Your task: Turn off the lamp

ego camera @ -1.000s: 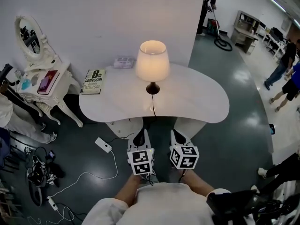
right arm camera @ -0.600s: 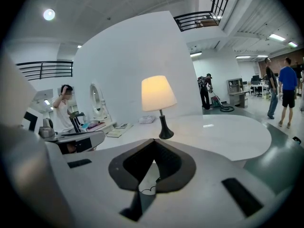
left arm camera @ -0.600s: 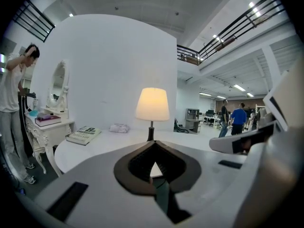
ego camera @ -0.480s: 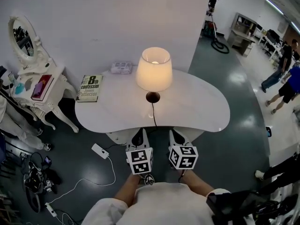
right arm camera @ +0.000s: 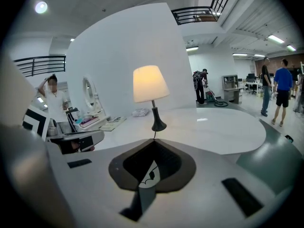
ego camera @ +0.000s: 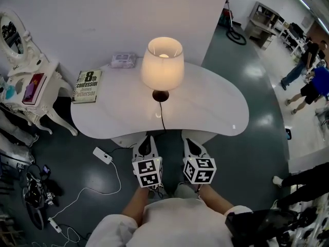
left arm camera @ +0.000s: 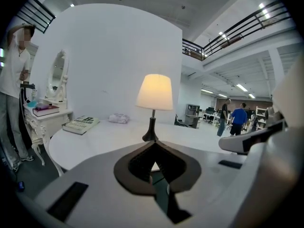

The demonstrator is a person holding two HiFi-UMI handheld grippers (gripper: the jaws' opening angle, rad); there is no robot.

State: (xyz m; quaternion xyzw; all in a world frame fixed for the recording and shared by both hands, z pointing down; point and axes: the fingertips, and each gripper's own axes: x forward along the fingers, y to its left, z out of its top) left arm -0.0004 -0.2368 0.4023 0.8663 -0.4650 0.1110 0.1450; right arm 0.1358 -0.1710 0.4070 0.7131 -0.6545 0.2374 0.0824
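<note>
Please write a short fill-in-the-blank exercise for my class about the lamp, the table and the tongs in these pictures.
1. The lamp standing on the white table is switched ____.
2. In the head view, the book lies to the lamp's ____.
3. The left tongs and the right tongs are both ____, with nothing between them.
Missing words: on; left; shut.
</note>
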